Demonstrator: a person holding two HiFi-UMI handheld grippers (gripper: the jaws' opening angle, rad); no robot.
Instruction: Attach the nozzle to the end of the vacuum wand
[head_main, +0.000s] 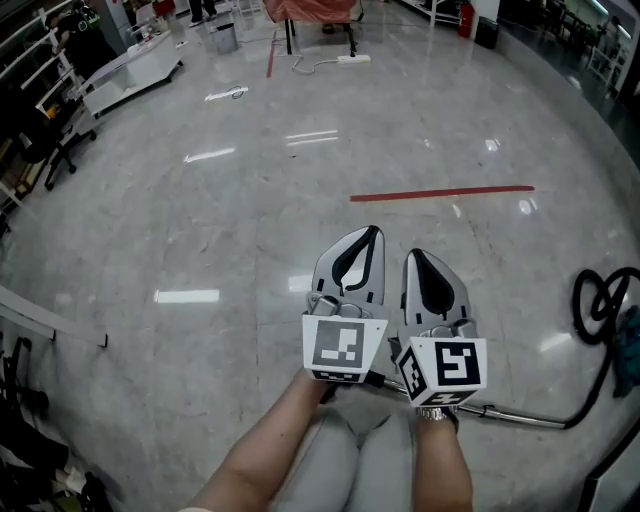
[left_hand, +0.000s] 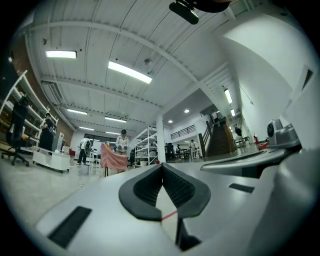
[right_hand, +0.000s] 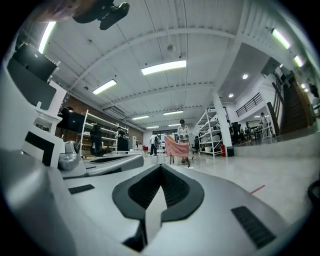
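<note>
Two grippers: left gripper (head_main: 371, 236) and right gripper (head_main: 414, 256) are held side by side, pointing away over the floor.
Left jaws: pads pressed together, nothing between them.
Right jaws: closed tip to tip, holding nothing.
Vacuum wand (head_main: 525, 416): silver tube lying on the floor at lower right; its near end passes behind the right gripper's marker cube (head_main: 448, 368).
Hose (head_main: 598, 300): black loops at the right edge, partly cut off.
Floor (head_main: 200, 220): glossy grey stone with a red tape strip (head_main: 440, 192) and lamp reflections.
Room: open hall with shelving (right_hand: 212, 132); distant people (right_hand: 183, 131) too small to detail.
</note>
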